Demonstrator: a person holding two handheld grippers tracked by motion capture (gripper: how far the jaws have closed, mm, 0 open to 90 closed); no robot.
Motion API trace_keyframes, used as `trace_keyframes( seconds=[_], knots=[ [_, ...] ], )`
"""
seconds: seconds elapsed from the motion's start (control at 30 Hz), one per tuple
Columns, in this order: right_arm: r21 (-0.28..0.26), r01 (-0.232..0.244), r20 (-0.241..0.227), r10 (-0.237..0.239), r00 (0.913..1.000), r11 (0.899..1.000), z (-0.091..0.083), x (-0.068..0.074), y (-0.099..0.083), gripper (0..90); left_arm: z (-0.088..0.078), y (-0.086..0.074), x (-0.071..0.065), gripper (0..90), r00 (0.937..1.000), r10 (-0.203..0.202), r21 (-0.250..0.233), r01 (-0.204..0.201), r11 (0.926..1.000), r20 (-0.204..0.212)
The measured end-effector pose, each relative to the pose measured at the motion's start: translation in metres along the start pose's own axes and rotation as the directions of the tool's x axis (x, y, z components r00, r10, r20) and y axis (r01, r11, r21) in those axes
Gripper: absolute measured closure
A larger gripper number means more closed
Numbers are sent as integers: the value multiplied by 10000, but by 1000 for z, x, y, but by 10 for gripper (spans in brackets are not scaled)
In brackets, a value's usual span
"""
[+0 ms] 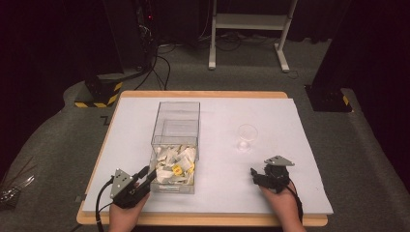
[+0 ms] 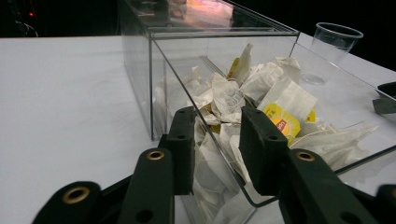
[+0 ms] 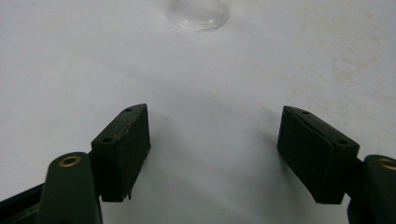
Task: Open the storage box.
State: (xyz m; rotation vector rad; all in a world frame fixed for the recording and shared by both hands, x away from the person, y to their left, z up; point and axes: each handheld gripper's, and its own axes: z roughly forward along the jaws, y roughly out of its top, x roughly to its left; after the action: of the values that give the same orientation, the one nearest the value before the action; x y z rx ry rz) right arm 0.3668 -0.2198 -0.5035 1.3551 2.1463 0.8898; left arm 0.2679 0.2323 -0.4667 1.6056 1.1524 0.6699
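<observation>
A dark room with grey carpet surrounds my worktop [image 1: 270,183], which is covered by a white sheet over a wooden edge. Beyond it at 12 o'clock stands a white frame [image 1: 249,29], and cables run across the floor at 11 o'clock.

Near the middle of the worktop, a little toward 9 o'clock, sits the clear box [image 1: 175,145], long and narrow, its far half closed by a clear top and its near half open. The open half is filled with tea bags [image 1: 175,164], white paper sachets with a few yellow tags among them. In the left gripper view the tea bags [image 2: 280,107] lie heaped behind the clear wall of the box [image 2: 140,70].

My left tool [image 1: 143,178] is at 7 o'clock, right at the near left corner of the box. In its own view the left tool [image 2: 217,149] straddles the box's near wall: one jaw stands outside the wall and the other inside, over the tea bags. The jaws are slightly apart, and I cannot tell whether the pads press on the wall.

My right tool [image 1: 256,175] rests at 5 o'clock, well apart from the box. In the right gripper view the right tool [image 3: 215,154] has its jaws spread wide over bare white sheet, with nothing between them. The clear plastic cup [image 1: 247,137] stands upright at 2 o'clock, and its base [image 3: 198,13] shows ahead of the right tool.
</observation>
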Motion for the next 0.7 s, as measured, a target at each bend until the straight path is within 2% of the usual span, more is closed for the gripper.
trace_keyframes(
  seconds=[0.13, 0.3, 0.53, 0.7],
  knots=[
    [0, -2, -4, 2, 10000, 10000, 0, 0, 0, 253, -2, 3, 0, 596, 9999, 117, -195, -117, 9997, -40],
    [0, -1, 0, 1, 10000, 10000, 0, 0, 0, 254, -5, 7, 2, 581, 9997, 213, -316, -216, 9993, -104],
    [0, 0, 0, 0, 10000, 10000, 0, 0, 0, 254, -9, 14, 13, 584, 9999, 57, -372, -52, 9993, 135],
    [2, -6, -1, 6, 10000, 10000, 0, 0, 0, 254, -6, 20, 23, 592, 9998, 210, -274, -209, 9994, 28]
  ],
)
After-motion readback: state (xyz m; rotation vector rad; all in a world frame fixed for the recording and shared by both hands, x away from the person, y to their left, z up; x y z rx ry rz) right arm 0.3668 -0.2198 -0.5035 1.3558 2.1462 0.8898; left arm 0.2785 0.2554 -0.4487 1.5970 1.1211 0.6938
